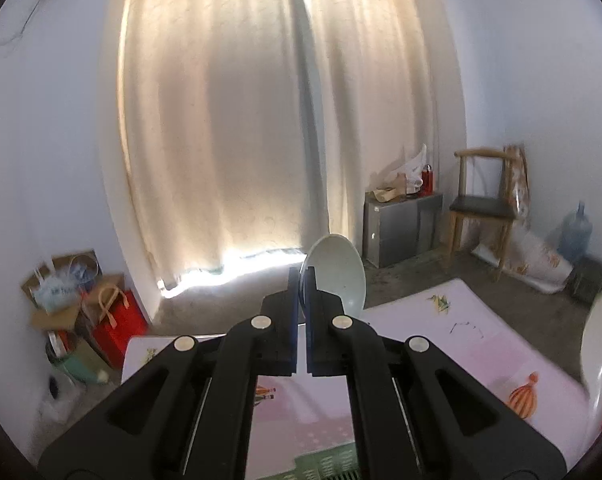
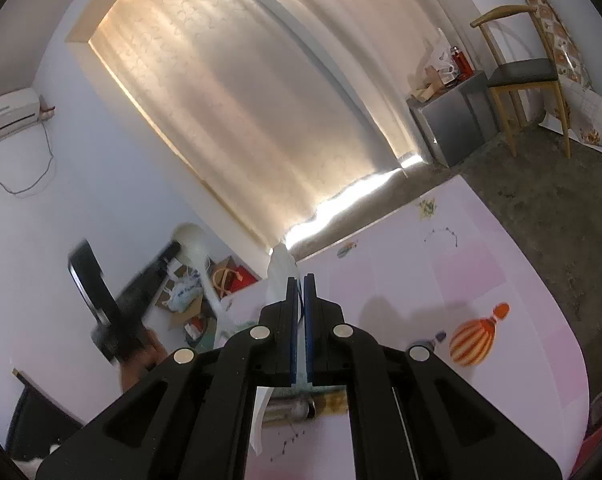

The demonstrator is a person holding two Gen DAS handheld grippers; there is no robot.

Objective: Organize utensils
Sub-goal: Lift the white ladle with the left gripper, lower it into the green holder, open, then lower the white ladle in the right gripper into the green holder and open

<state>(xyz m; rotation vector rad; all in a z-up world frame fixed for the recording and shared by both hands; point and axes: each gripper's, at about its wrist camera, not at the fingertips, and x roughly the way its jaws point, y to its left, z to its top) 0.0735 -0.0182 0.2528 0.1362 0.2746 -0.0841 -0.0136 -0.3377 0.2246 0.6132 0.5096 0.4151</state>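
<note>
In the left wrist view my left gripper [image 1: 302, 276] is shut on the rim of a pale green bowl [image 1: 337, 272], held up on edge above the pink tablecloth [image 1: 461, 332]. A blurred white plate [image 1: 599, 344] shows at the right edge. In the right wrist view my right gripper [image 2: 300, 280] is shut on that white plate [image 2: 278, 272], seen edge-on, its rim running down past the left finger. The left gripper [image 2: 141, 292] appears blurred at the left, a hand [image 2: 139, 364] holding it and the pale bowl [image 2: 193, 248] at its tip.
A green slatted basket [image 1: 329, 462] lies just below the left gripper. A metallic object [image 2: 289, 408] rests on the cloth under the right gripper. Beyond the table are curtains [image 1: 285, 120], a grey cabinet [image 1: 401, 228], a wooden chair [image 1: 481, 208] and bags [image 1: 113, 320] on the floor.
</note>
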